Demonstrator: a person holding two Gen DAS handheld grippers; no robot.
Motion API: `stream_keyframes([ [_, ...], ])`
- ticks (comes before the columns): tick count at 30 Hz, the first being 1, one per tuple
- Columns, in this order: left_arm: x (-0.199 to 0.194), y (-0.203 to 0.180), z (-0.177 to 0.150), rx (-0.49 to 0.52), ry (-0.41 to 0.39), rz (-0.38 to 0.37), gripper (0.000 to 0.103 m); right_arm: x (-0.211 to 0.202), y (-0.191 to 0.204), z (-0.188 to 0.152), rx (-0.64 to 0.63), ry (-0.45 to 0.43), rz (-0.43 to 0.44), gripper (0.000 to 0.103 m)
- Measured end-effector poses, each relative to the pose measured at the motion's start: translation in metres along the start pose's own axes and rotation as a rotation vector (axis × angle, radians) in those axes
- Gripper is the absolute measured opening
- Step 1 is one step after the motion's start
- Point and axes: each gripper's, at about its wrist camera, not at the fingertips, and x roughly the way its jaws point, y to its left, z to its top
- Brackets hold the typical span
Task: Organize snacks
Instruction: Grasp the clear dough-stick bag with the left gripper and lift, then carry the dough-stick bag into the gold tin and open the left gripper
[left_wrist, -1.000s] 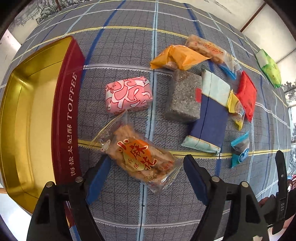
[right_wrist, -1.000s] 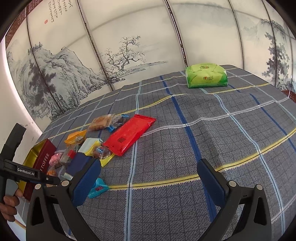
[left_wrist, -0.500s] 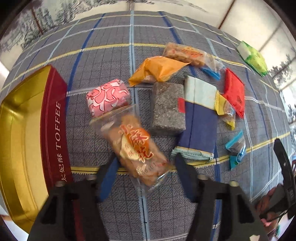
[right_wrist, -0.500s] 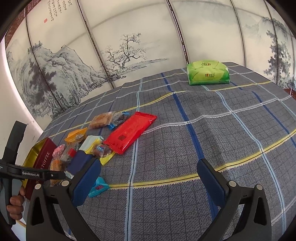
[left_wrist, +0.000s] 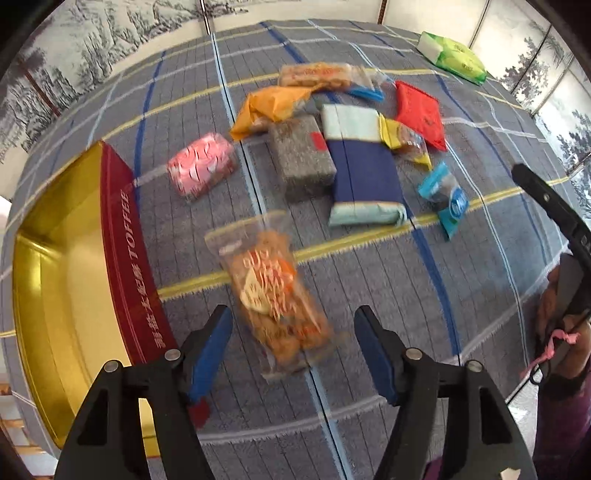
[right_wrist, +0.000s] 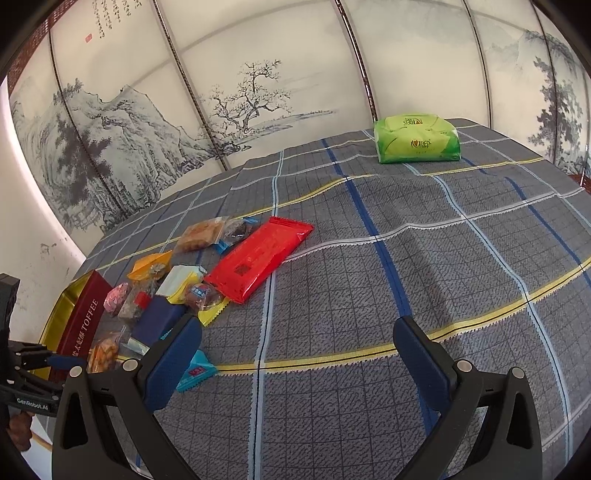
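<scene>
A clear packet of fried twists with an orange label (left_wrist: 275, 291) lies on the cloth between the fingers of my open left gripper (left_wrist: 293, 345), which do not touch it. A red and gold toffee tin (left_wrist: 122, 236) lies open at the left, its gold inside bare. Beyond lie a pink packet (left_wrist: 201, 168), a grey block (left_wrist: 301, 157), a navy pack (left_wrist: 364, 173), an orange packet (left_wrist: 271, 105) and a red packet (left_wrist: 419, 112). My right gripper (right_wrist: 297, 350) is open and empty over bare cloth. The snack pile (right_wrist: 236, 266) lies to its far left.
A green tissue pack (right_wrist: 415, 138) sits at the far edge of the table. A small blue packet (right_wrist: 195, 373) lies by my right gripper's left finger. The plaid cloth (right_wrist: 406, 258) covers the table. Painted wall panels stand behind it.
The twist packet has turned lengthwise between my left fingers, which narrowed slightly and stay open. The left view has tilted up and pulled back. The right gripper has barely moved.
</scene>
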Motion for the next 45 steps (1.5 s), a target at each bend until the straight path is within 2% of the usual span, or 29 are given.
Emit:
stream_keyframes([
  [4, 0.006, 0.004, 0.013, -0.019, -0.003, -0.021, 0.069, 0.000, 0.000, 0.000, 0.004, 0.004, 0.002, 0.103],
  [7, 0.017, 0.010, 0.016, -0.058, 0.040, -0.043, 0.069, 0.001, 0.000, 0.001, 0.003, 0.006, 0.003, 0.103],
  [11, 0.019, 0.014, 0.012, -0.074, 0.031, -0.063, 0.066, 0.002, 0.000, 0.001, 0.003, 0.013, 0.001, 0.103],
  [12, 0.019, 0.013, 0.012, -0.073, 0.025, -0.057, 0.061, 0.002, 0.000, 0.001, 0.002, 0.015, 0.001, 0.103],
  [14, 0.016, 0.011, 0.012, -0.067, -0.004, -0.035, 0.035, 0.002, 0.001, 0.001, 0.003, 0.019, -0.001, 0.103],
  [16, 0.015, 0.010, 0.010, -0.055, -0.015, -0.070, 0.036, 0.002, 0.001, 0.001, 0.005, 0.019, -0.002, 0.103],
  [19, 0.012, 0.002, 0.001, -0.009, -0.036, -0.084, 0.035, 0.004, -0.001, 0.002, 0.011, 0.027, -0.005, 0.103],
  [21, 0.003, -0.006, -0.011, 0.017, -0.072, -0.106, 0.036, 0.006, -0.002, 0.003, 0.016, 0.034, -0.011, 0.103],
  [25, -0.028, -0.020, -0.027, 0.058, -0.192, -0.036, 0.036, 0.009, -0.006, 0.004, 0.037, 0.049, -0.033, 0.103],
  [28, -0.051, -0.022, -0.032, 0.043, -0.269, 0.003, 0.036, 0.012, -0.007, 0.004, 0.050, 0.057, -0.053, 0.103],
  [32, -0.070, -0.018, -0.033, 0.033, -0.328, 0.037, 0.036, 0.013, -0.007, 0.005, 0.049, 0.066, -0.074, 0.103],
  [38, -0.088, 0.001, -0.035, 0.026, -0.387, 0.095, 0.036, 0.016, -0.005, 0.005, 0.039, 0.081, -0.109, 0.103],
  [45, -0.098, 0.040, -0.036, -0.027, -0.416, 0.159, 0.036, 0.019, -0.002, 0.006, 0.025, 0.095, -0.138, 0.103],
])
